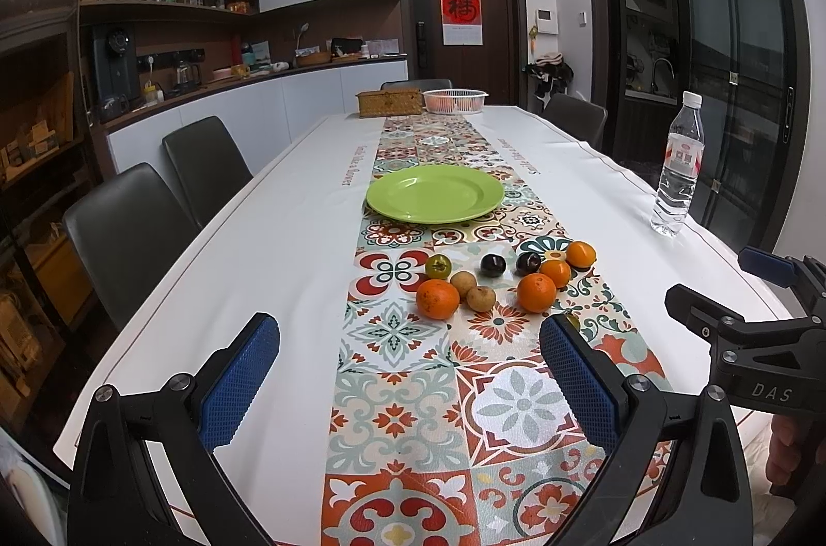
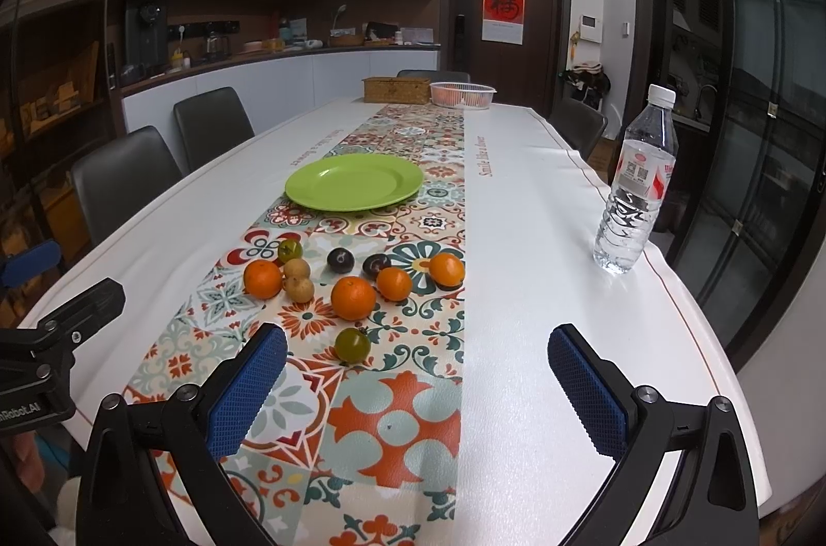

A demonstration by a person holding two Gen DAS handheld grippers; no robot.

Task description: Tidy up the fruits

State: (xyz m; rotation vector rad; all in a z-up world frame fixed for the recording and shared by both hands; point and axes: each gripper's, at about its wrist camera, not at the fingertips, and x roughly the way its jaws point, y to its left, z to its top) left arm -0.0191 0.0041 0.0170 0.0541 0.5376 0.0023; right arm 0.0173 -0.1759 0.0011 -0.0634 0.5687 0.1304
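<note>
Both grippers idle above the near end of the table (image 1: 289, 205). Left gripper (image 1: 410, 370) has its fingers spread wide, nothing between them; same for the right gripper (image 2: 417, 378). Fruits sit loose on the patterned runner (image 1: 413, 417), mid-frame in both views: four oranges (image 1: 437, 298), two dark plums (image 1: 492, 264), two longans (image 1: 481, 298), two greenish tomatoes (image 2: 352, 344). Green plate (image 1: 435, 192) just above the cluster, bare. Water bottle (image 2: 636, 184) upright at right edge of frame.

Table (image 1: 289, 236); runner (image 1: 413, 391), plate (image 1: 435, 192), fruits (image 1: 485, 277)
</note>
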